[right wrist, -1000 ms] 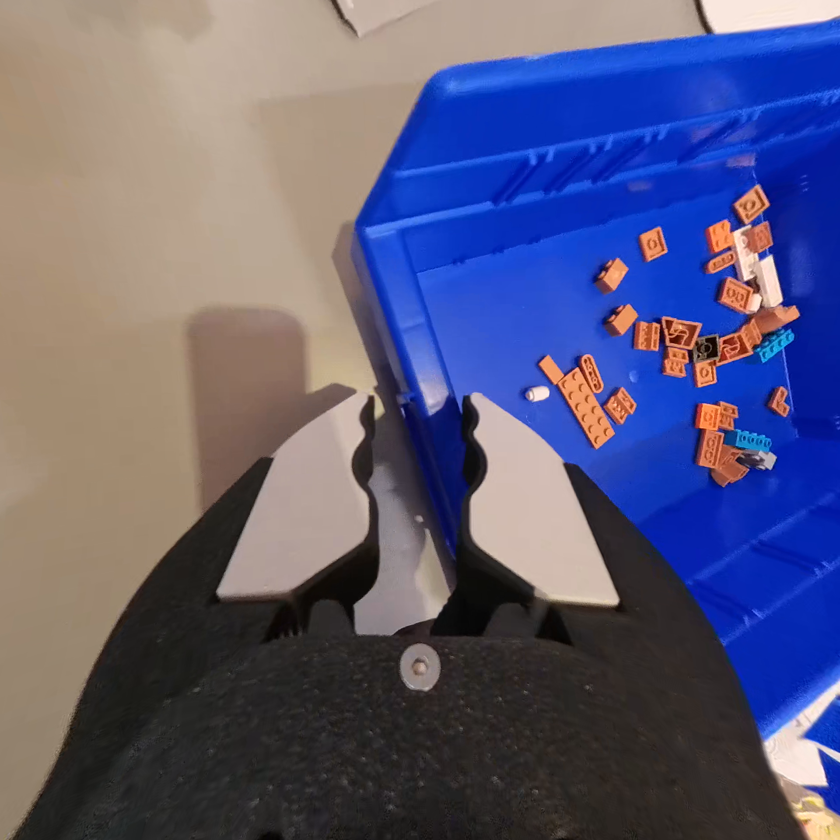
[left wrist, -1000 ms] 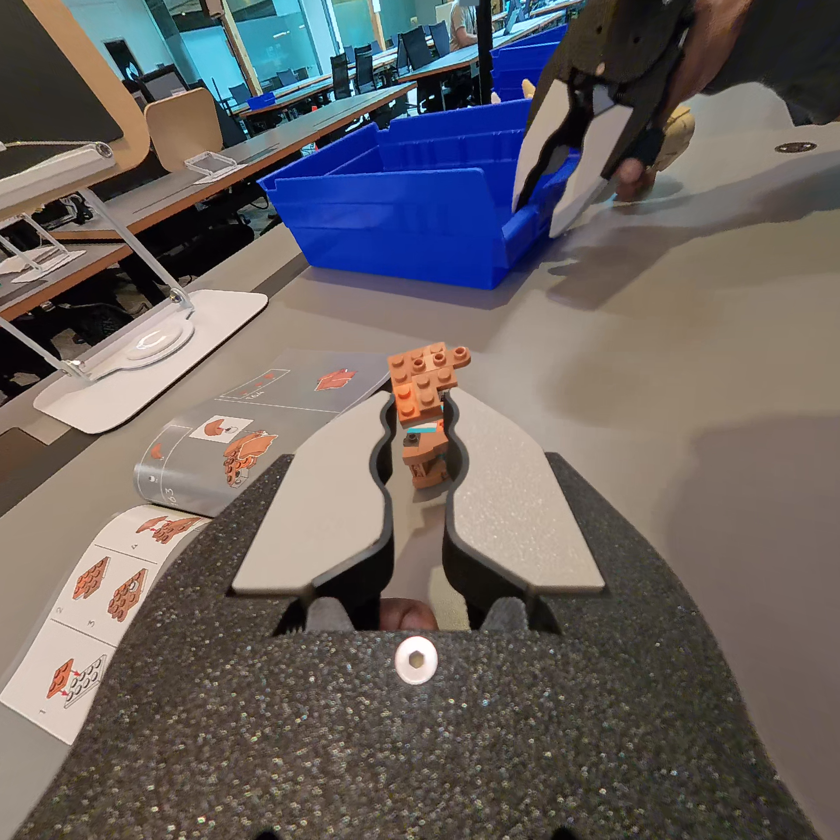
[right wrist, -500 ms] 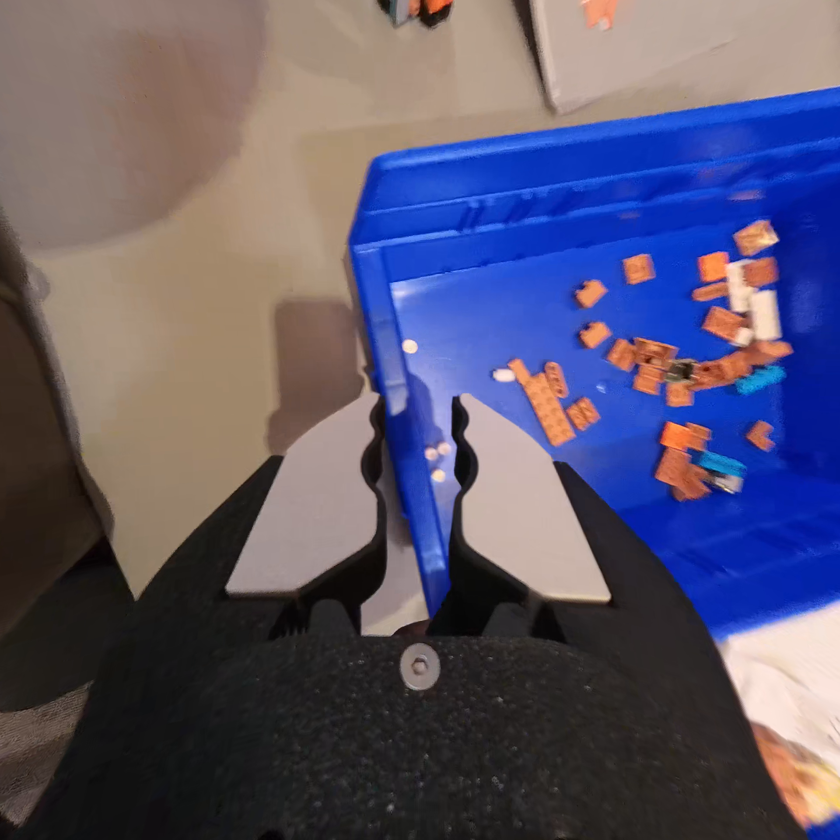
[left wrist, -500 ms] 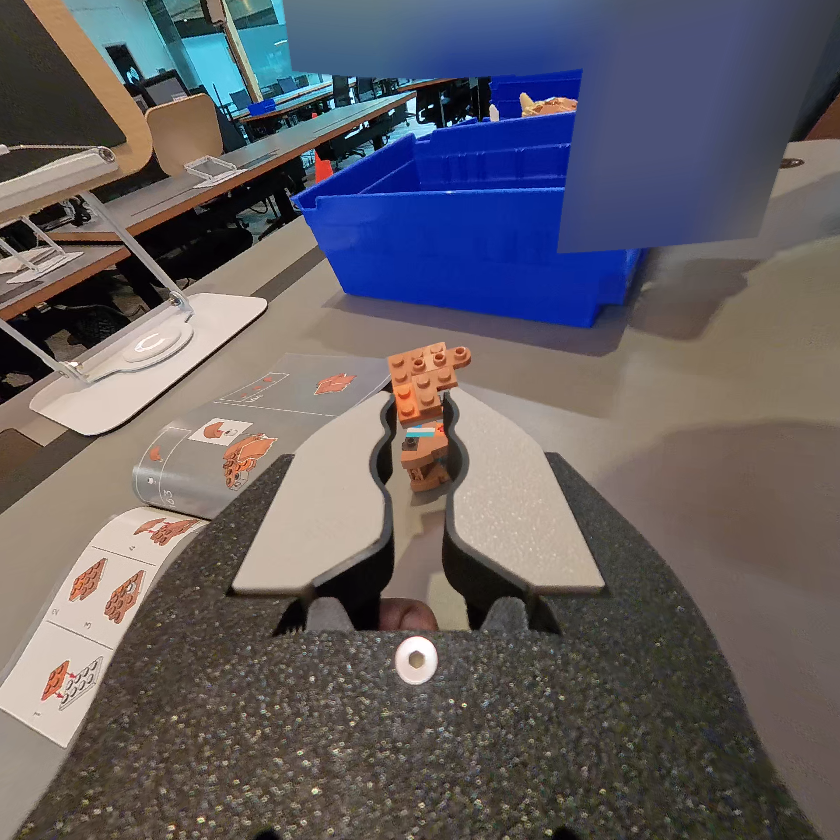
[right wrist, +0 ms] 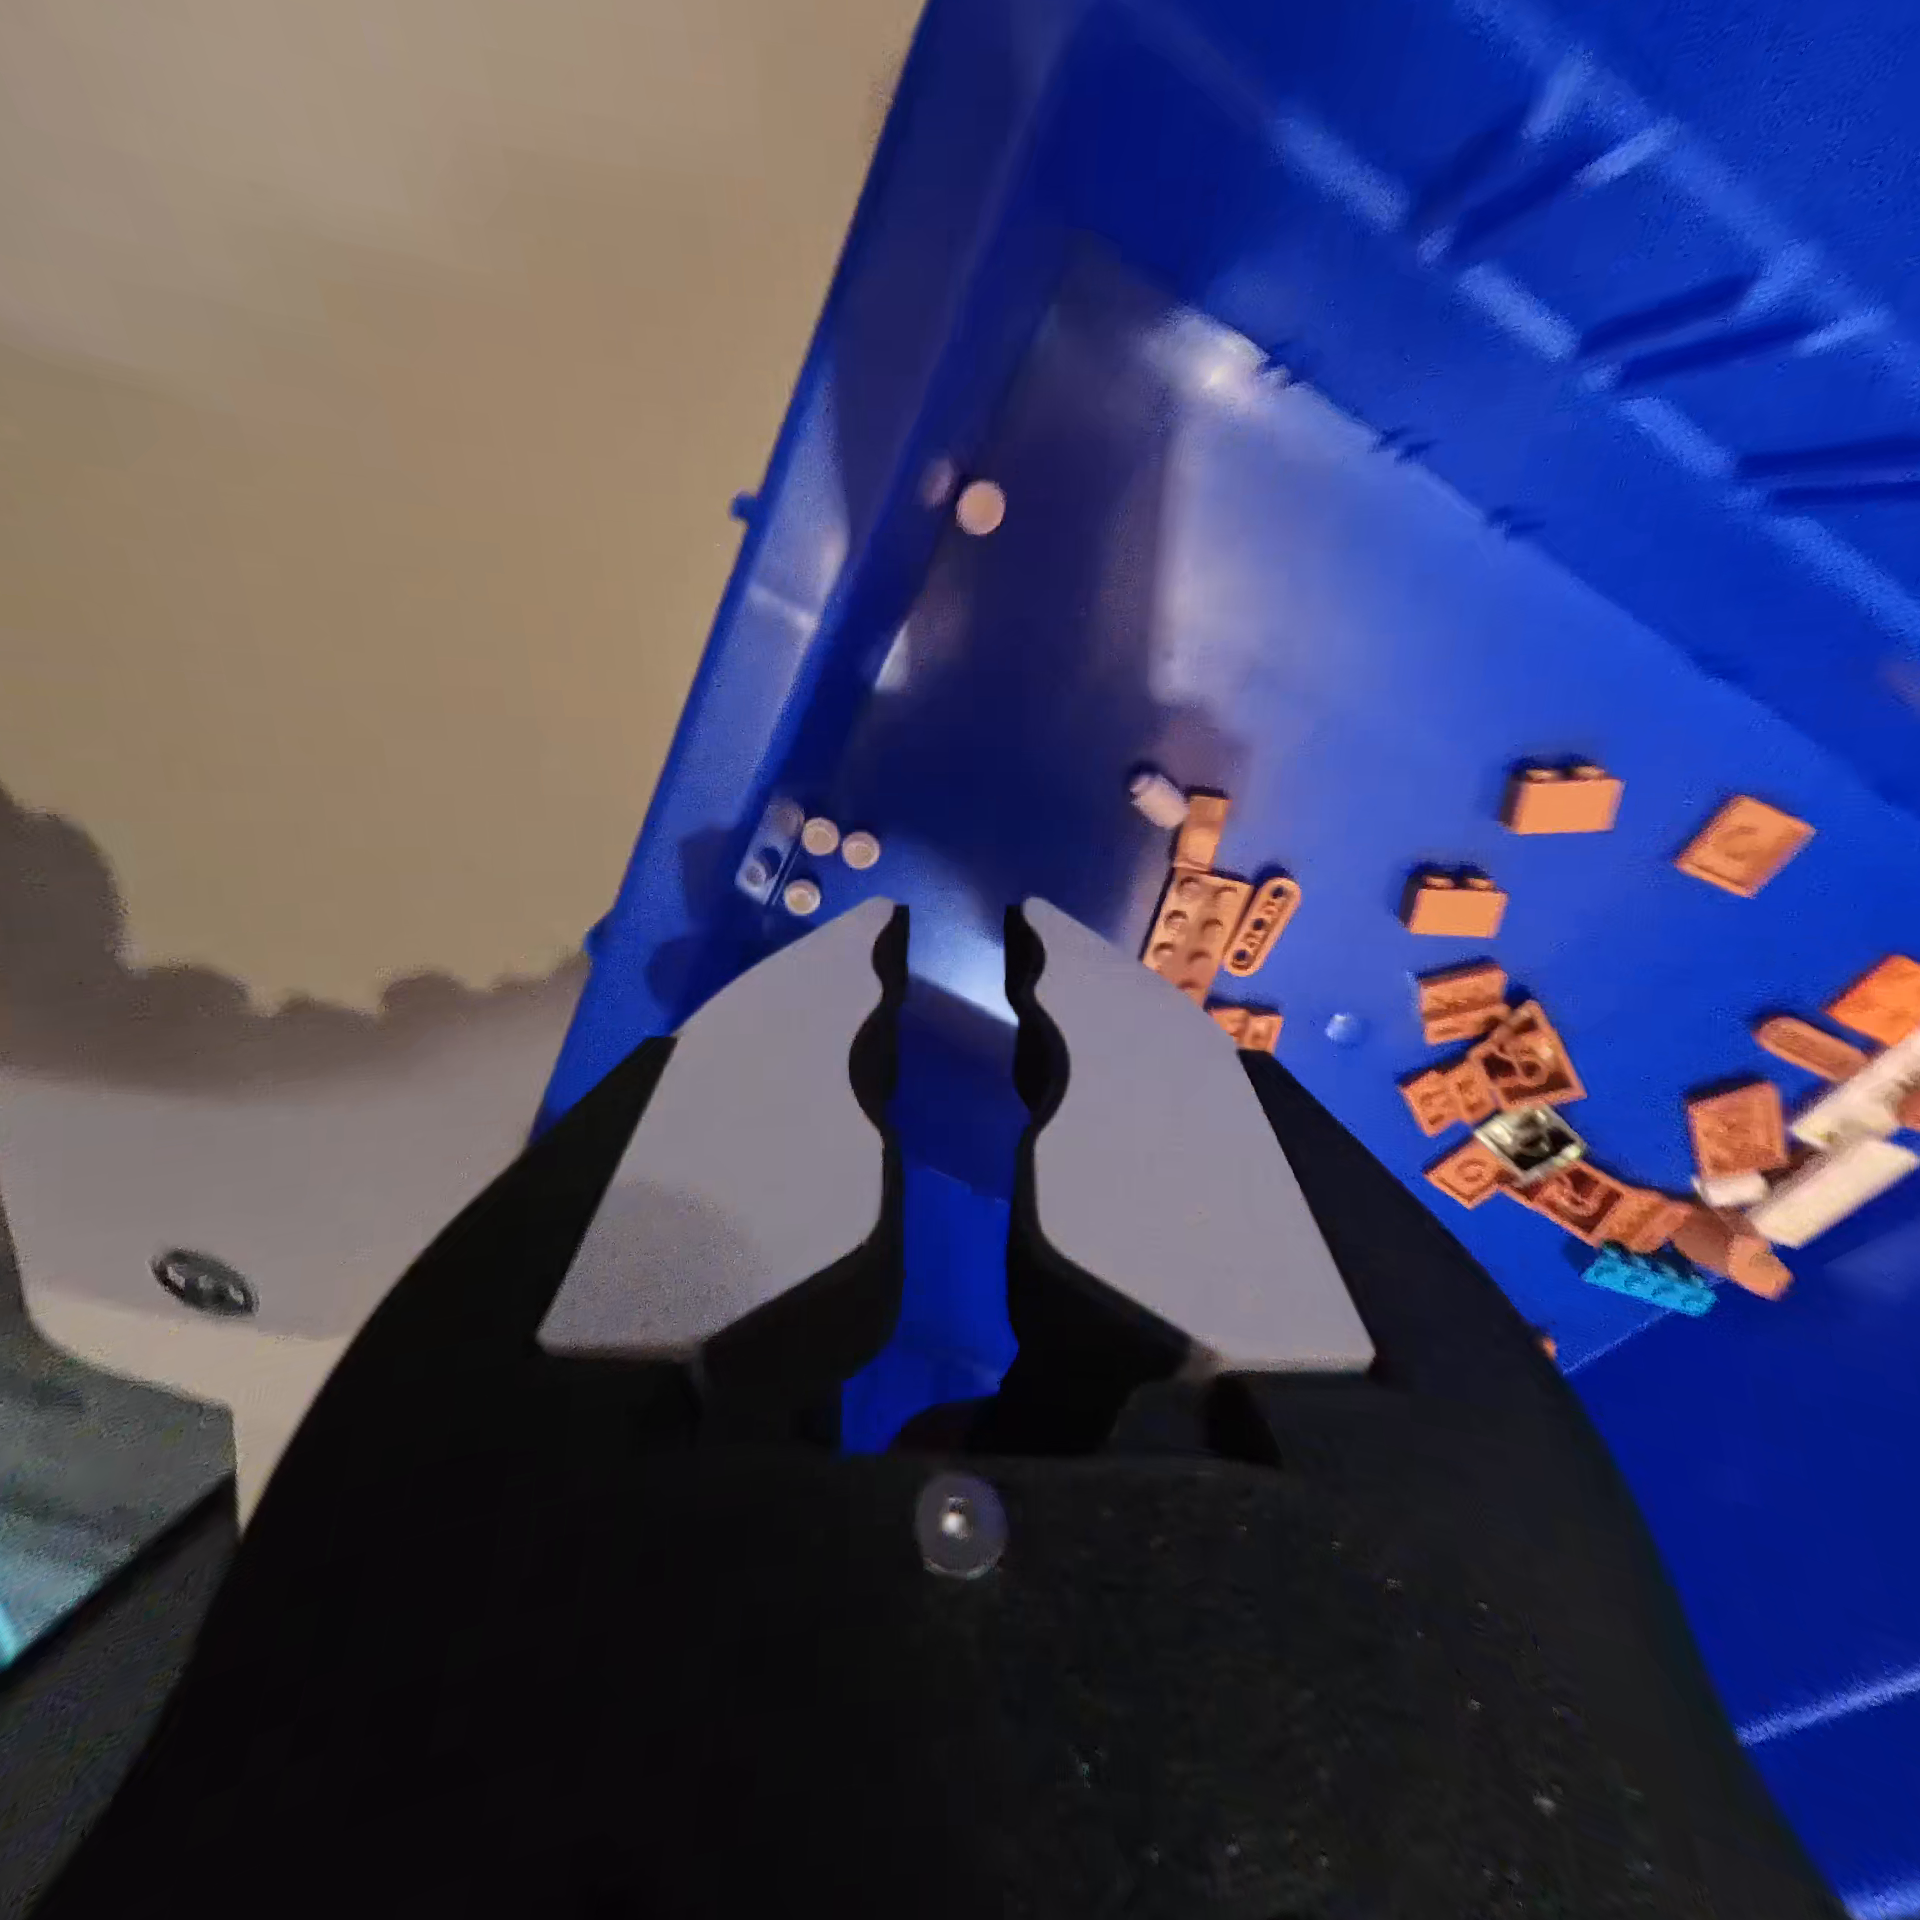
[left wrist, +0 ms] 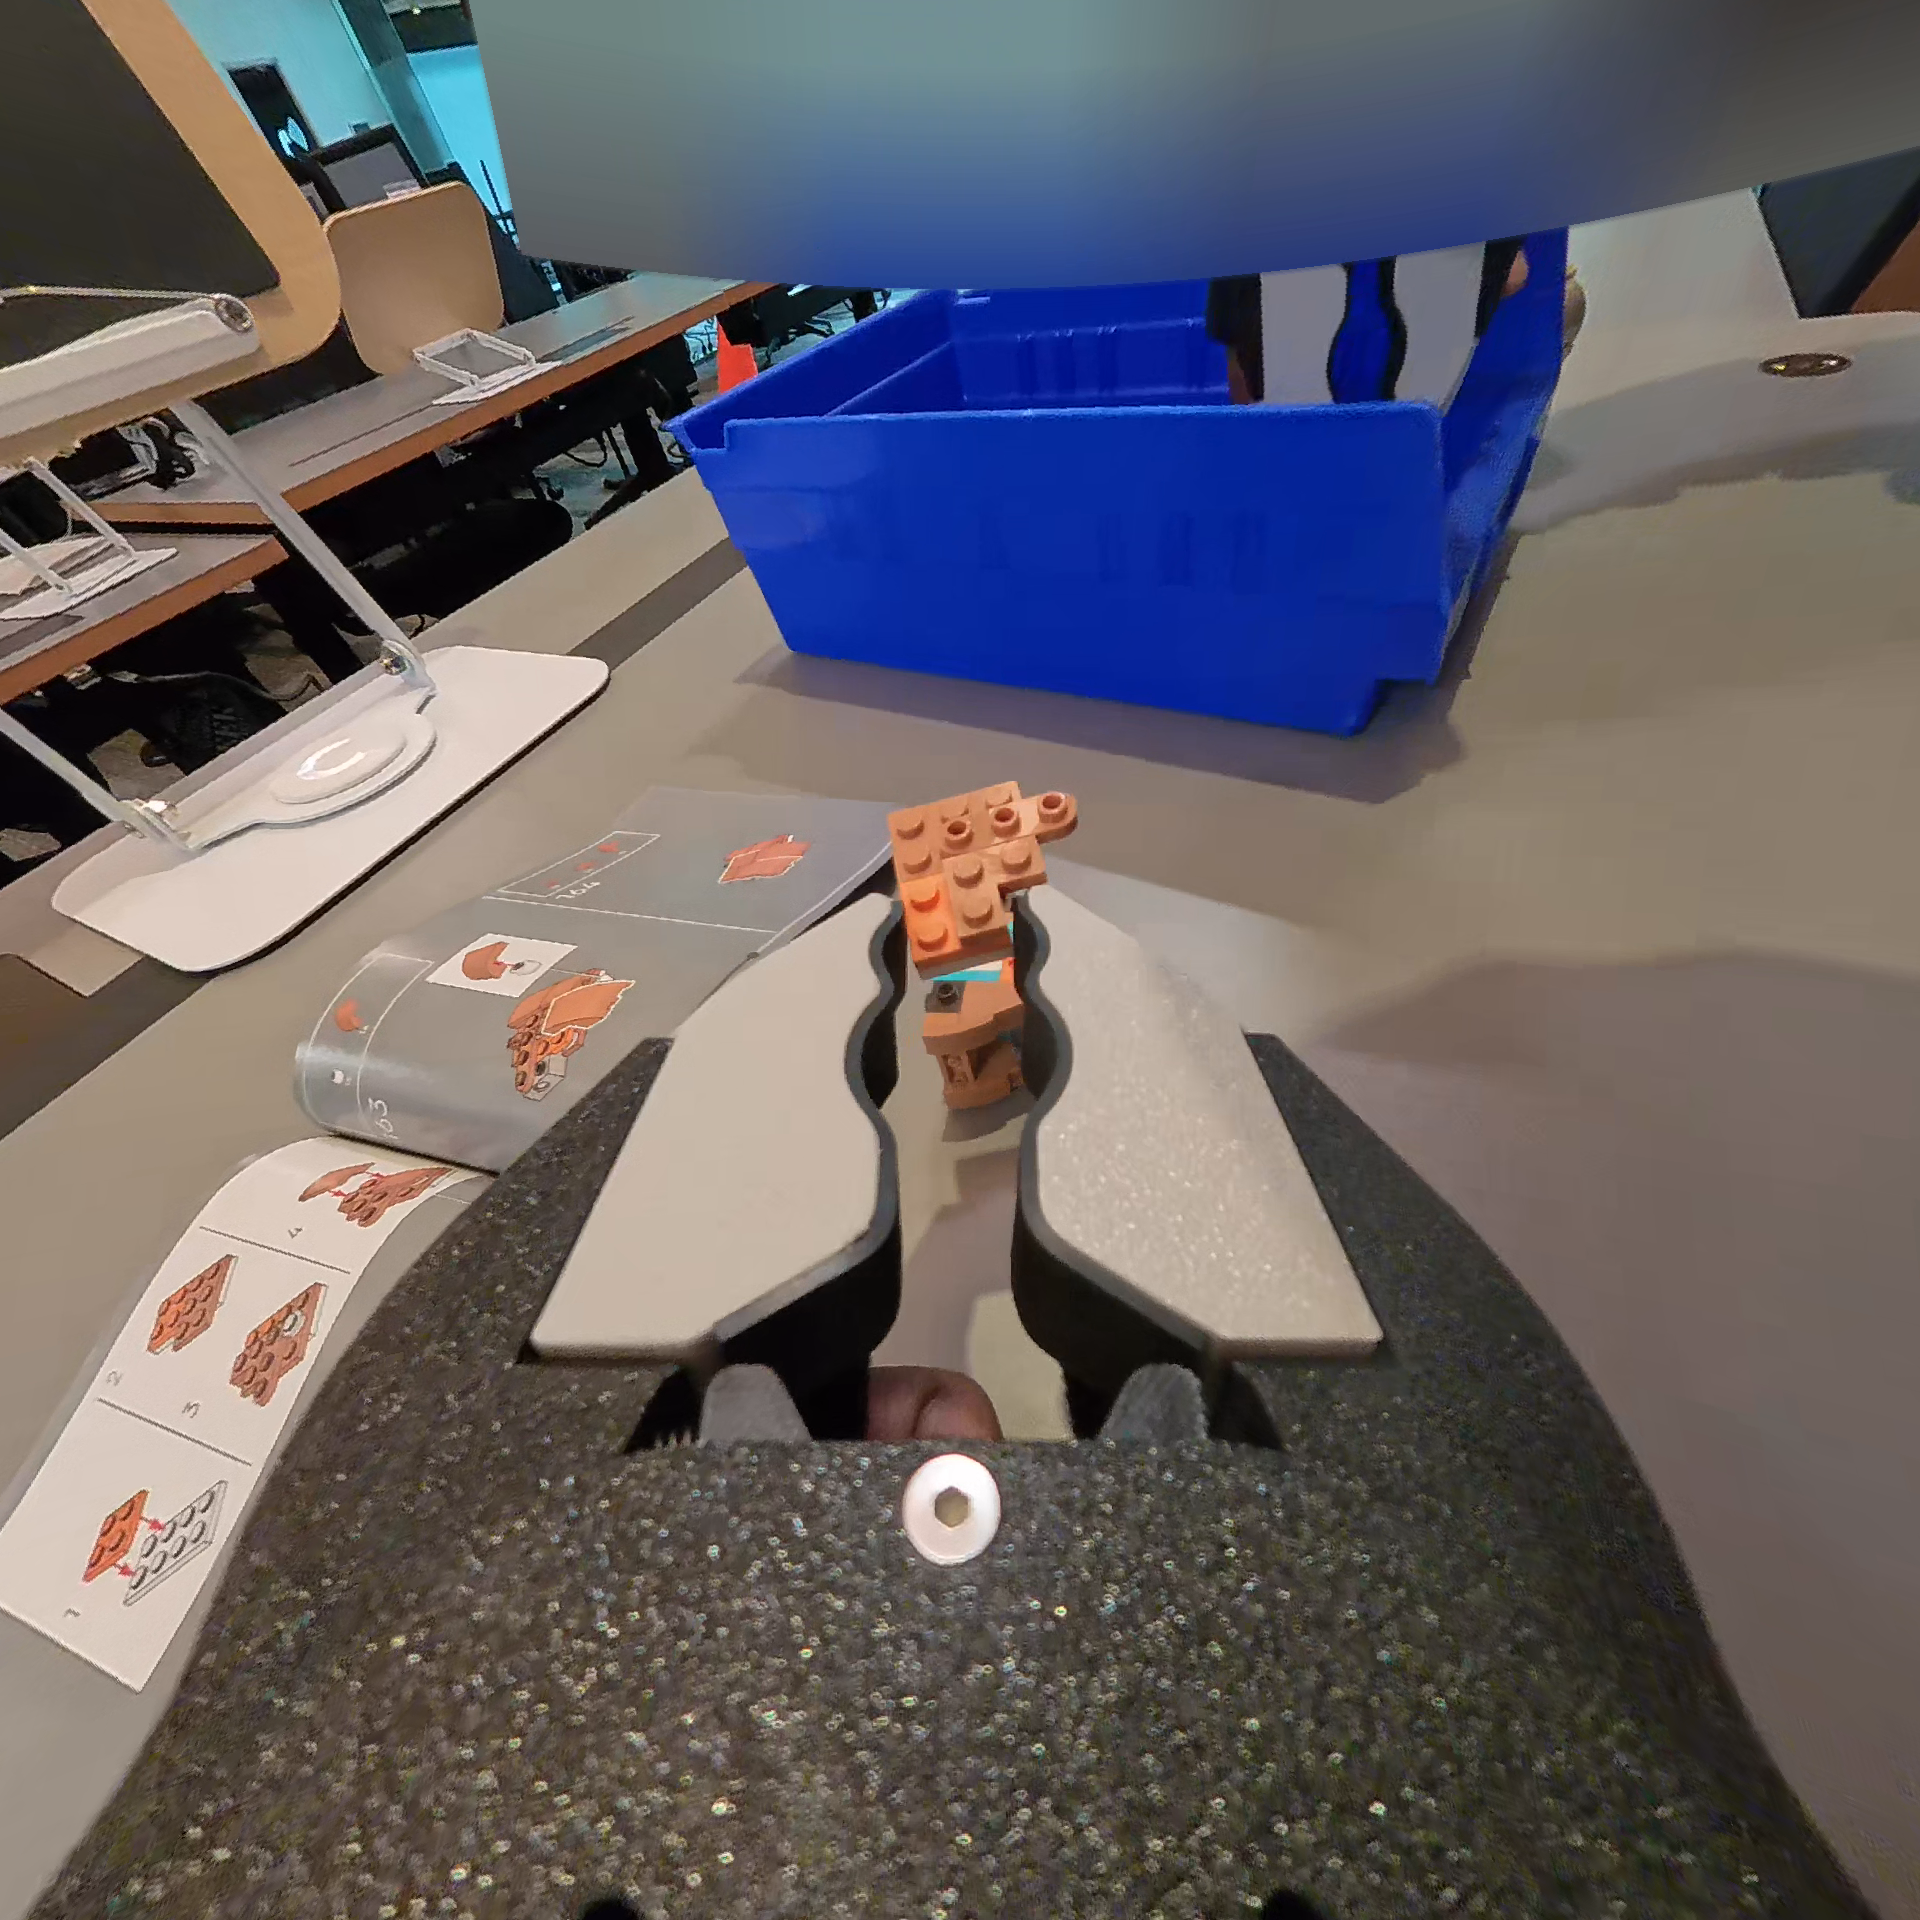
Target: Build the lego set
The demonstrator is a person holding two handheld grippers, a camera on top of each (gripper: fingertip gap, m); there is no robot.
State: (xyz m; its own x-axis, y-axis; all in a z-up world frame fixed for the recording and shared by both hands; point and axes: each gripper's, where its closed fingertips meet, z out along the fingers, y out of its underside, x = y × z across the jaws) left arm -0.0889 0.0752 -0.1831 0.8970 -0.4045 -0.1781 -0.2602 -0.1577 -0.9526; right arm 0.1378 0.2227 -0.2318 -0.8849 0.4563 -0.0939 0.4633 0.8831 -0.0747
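Where booklet (left wrist: pixel 582 966) lies, bin (left wrist: pixel 1091 561) beyond.

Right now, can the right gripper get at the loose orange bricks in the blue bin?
Probably yes. The right gripper is already inside the blue bin, open and empty, and nothing lies between it and the orange bricks on the floor just beside it.
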